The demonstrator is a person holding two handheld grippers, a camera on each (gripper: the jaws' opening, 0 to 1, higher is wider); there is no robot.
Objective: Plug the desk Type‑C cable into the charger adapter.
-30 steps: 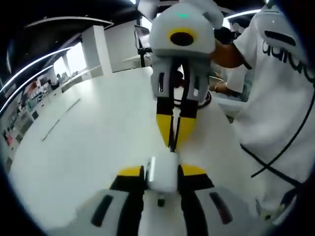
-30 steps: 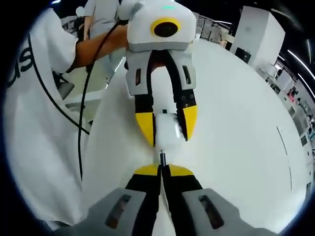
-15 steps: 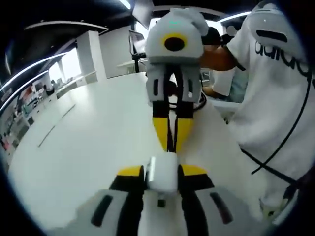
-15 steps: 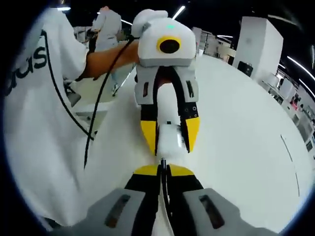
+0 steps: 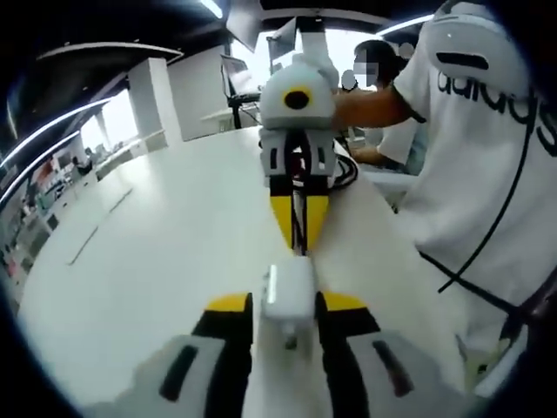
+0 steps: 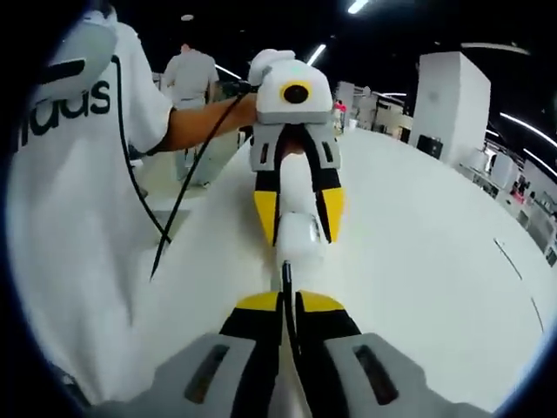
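**Plug tip and adapter port unseen**

In the right gripper view, the thin dark Type-C cable [image 6: 285,283] meets the white boxy charger adapter [image 6: 298,237], whose port cannot be made out. The right tongs [image 6: 287,302] hide the cable behind that junction. In the left gripper view, the adapter's [image 5: 288,296] far face is hidden.

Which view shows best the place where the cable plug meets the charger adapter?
The right gripper view: the cable runs from the right gripper up to the adapter. In the left gripper view the adapter hides that joint; only thin cable shows.
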